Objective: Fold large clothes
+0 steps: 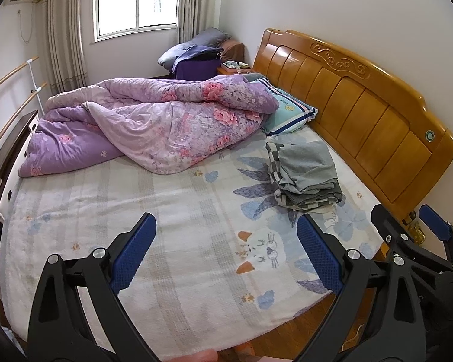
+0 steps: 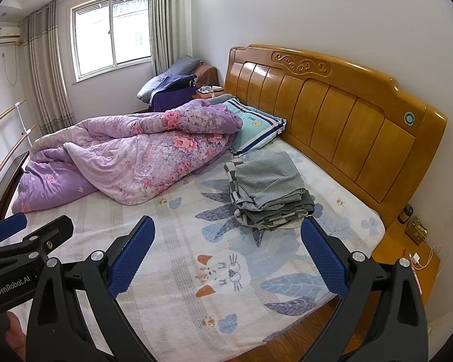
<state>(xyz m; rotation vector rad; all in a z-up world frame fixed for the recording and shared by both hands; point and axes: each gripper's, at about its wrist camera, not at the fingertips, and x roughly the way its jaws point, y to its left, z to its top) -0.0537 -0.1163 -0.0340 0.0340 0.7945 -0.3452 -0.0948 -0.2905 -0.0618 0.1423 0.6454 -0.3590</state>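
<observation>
right now both my grippers hang over the near edge of the bed [image 2: 166, 310], apart from any cloth. my left gripper [image 1: 226, 253] is spread wide and empty, and my right gripper [image 2: 228, 255] is spread wide too. the folded grey clothes [image 2: 268, 190] sit stacked near the wooden headboard [image 2: 332, 126], just beside the striped pillow [image 2: 256, 129]. a rumpled purple floral quilt [image 2: 130, 160] fills the far side, touching the pillow. a nightstand [image 2: 407, 250] stands to my right.

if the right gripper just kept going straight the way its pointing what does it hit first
Most likely the bed sheet, near its cartoon cat print. The right gripper is open and empty, angled down over bare sheet; the folded grey clothes lie beyond, slightly right. Depth is uncertain.
</observation>
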